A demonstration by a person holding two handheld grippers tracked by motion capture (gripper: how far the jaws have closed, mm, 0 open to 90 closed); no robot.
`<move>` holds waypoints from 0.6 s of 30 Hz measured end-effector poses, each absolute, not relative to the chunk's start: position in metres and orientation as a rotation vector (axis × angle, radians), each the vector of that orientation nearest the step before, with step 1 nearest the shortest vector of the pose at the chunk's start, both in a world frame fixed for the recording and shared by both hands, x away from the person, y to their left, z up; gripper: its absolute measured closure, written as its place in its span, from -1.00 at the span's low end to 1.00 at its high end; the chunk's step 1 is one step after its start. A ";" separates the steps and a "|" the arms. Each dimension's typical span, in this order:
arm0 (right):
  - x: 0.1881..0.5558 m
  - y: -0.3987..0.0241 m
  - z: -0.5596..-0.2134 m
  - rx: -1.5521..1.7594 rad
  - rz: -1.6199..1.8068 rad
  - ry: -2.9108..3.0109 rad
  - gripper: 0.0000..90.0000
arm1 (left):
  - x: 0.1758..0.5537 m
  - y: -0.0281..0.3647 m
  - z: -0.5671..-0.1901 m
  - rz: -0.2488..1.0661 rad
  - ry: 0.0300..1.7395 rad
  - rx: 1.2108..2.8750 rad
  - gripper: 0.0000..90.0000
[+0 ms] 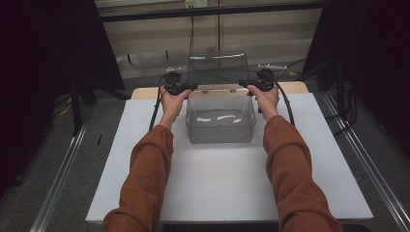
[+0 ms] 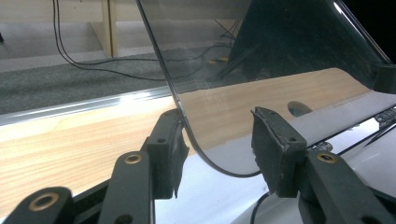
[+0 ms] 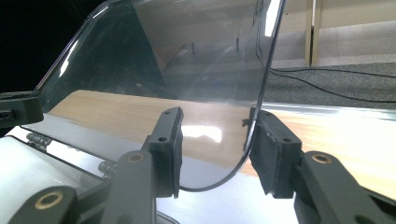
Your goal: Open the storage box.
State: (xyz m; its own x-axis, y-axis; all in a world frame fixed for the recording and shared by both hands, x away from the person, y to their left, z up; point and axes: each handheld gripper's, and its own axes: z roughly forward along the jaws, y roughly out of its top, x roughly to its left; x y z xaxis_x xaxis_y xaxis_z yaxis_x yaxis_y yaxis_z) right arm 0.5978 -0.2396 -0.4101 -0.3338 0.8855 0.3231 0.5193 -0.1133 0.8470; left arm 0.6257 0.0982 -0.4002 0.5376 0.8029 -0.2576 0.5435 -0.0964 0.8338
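A clear plastic box (image 1: 220,126) stands on the white table top (image 1: 217,188), its hinged lid (image 1: 217,67) raised upright at the back. My left gripper (image 1: 187,87) is at the lid's lower left corner and my right gripper (image 1: 245,85) at its lower right corner. In the left gripper view the lid (image 2: 261,56) stands between the jaws of the left gripper (image 2: 217,126), its curved edge against one pad and a wide gap to the other. In the right gripper view the lid (image 3: 187,56) edge lies against one pad of the right gripper (image 3: 215,123), well clear of the other. Both are open.
A strip of bare wood (image 1: 145,92) runs along the table's far edge behind the box. Metal rails (image 1: 63,169) flank the table on a grey carpeted floor, with cables (image 2: 93,65) lying beyond. Dark panels stand at both sides.
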 end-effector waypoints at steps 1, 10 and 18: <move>0.598 -0.240 -0.410 1.550 1.431 1.812 0.23 | 0.626 0.098 -0.401 0.315 1.127 1.767 0.20; 0.597 -0.239 -0.413 1.580 1.431 1.796 0.19 | 0.628 0.099 -0.404 0.280 1.144 1.745 0.15; 0.598 -0.237 -0.418 1.636 1.435 1.795 0.08 | 0.627 0.097 -0.404 0.331 1.143 1.786 0.07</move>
State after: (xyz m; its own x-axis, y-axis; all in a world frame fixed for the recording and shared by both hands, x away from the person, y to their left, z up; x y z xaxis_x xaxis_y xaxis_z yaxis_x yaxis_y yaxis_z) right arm 0.5982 -0.2373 -0.4179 -0.2936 0.8794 0.3747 0.5593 -0.1598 0.8134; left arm 0.6267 0.0969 -0.4037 0.5251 0.8138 -0.2490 0.5550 -0.1057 0.8251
